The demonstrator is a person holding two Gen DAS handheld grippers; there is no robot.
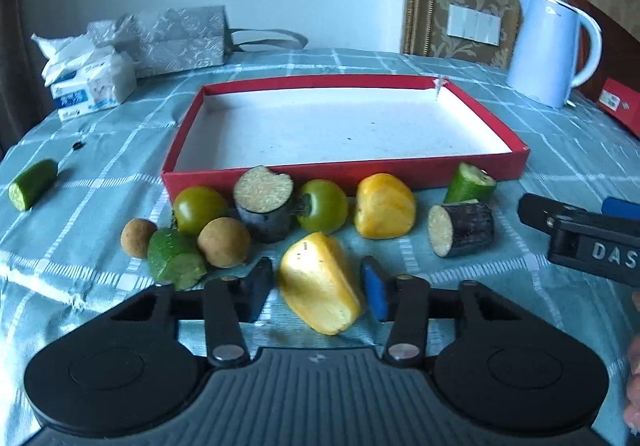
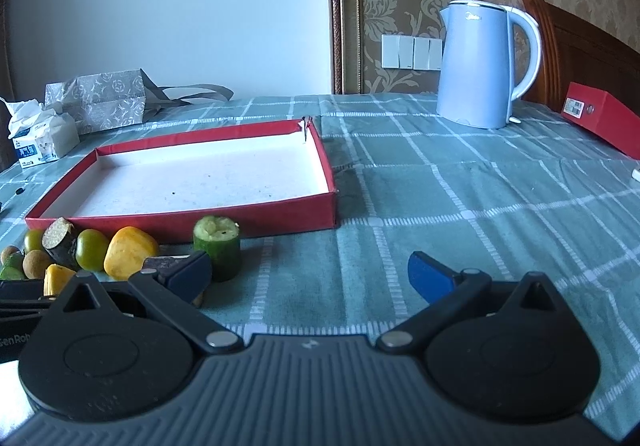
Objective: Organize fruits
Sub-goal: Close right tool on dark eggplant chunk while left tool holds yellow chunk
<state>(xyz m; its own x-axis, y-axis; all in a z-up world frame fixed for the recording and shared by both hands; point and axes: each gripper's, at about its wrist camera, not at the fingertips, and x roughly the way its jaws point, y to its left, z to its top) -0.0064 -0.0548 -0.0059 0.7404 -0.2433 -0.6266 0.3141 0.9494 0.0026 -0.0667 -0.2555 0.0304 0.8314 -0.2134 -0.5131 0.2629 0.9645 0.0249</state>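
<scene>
Clearly we had only begun: our left tool (image 1: 318, 288) had closed in around a yellow fruit piece (image 1: 320, 282), though a sliver of gap showed at one pad. The other fruits (image 1: 384, 206) lay on the tabletop (image 1: 540, 150) before the red box (image 1: 344, 176), which held nothing. Our right tool (image 2: 310, 278) gaped empty.
</scene>
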